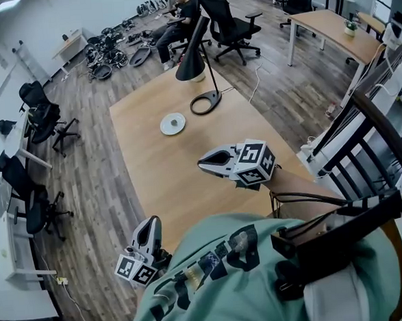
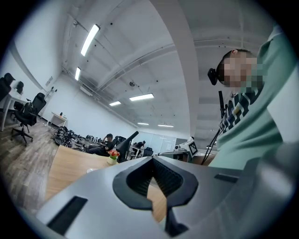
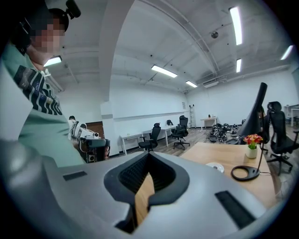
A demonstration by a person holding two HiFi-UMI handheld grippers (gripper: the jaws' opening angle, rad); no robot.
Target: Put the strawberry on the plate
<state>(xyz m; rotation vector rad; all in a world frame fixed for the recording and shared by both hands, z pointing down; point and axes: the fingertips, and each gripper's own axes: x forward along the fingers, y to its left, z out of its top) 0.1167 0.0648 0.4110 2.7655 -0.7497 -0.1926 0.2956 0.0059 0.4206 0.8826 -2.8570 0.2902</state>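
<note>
A small white plate (image 1: pixel 173 123) lies on the wooden table (image 1: pixel 160 166) near the black lamp's base; it also shows in the right gripper view as the plate (image 3: pixel 216 166). Something small and dull sits at its middle, too small to name. I can make out no red strawberry. My right gripper (image 1: pixel 203 165) hovers over the table's near part, jaws shut and empty (image 3: pixel 148 155). My left gripper (image 1: pixel 149 225) hangs off the table's near left corner, above the floor. Its jaws meet with nothing between them (image 2: pixel 152 159).
A black desk lamp (image 1: pixel 194 59) stands past the plate, its ring base (image 1: pixel 206 102) on the table. A flower pot (image 3: pixel 252 141) shows behind it. Office chairs (image 1: pixel 231 25), a seated person (image 1: pixel 176 17), other desks and a dark chair back (image 1: pixel 365 145) at my right surround the table.
</note>
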